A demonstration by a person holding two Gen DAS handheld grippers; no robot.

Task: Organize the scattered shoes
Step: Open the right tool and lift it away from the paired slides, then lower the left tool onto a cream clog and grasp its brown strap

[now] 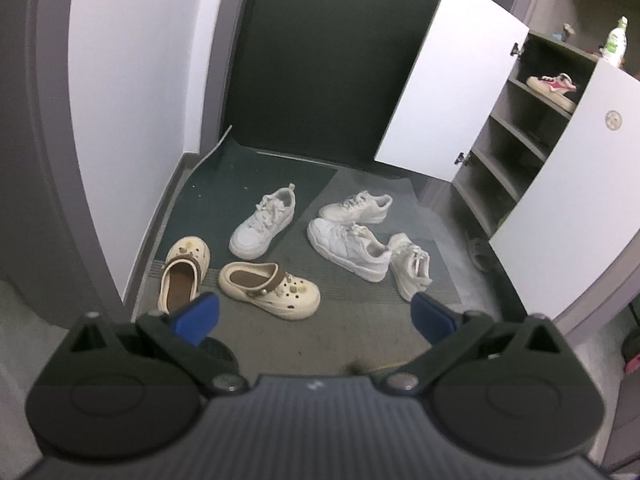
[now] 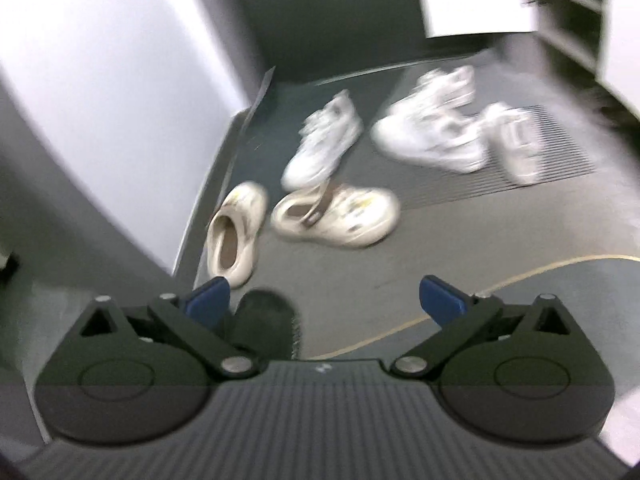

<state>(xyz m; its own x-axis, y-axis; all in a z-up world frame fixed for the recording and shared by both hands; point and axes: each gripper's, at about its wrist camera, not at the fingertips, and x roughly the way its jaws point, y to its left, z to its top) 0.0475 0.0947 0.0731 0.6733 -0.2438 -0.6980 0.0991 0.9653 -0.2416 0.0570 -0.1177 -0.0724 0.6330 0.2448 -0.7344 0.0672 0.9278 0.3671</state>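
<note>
Several shoes lie scattered on the grey floor mat. Two cream clogs with charms, one (image 1: 182, 272) at the left and one (image 1: 270, 290) beside it, lie nearest; they also show in the blurred right wrist view (image 2: 234, 232) (image 2: 340, 216). Behind them lie several white sneakers: one (image 1: 262, 222) in the middle, a long one (image 1: 348, 248), one (image 1: 356, 208) behind it and one (image 1: 412, 266) on its side. My left gripper (image 1: 316, 316) is open and empty, above the floor short of the clogs. My right gripper (image 2: 326, 300) is open and empty too.
A shoe cabinet (image 1: 516, 152) stands at the right with both white doors (image 1: 448, 84) open; a pink and white sneaker (image 1: 554, 88) rests on an upper shelf. A green bottle (image 1: 616, 42) stands on top. A dark slipper (image 2: 262, 324) lies under my right gripper. A white wall (image 1: 132, 92) bounds the left.
</note>
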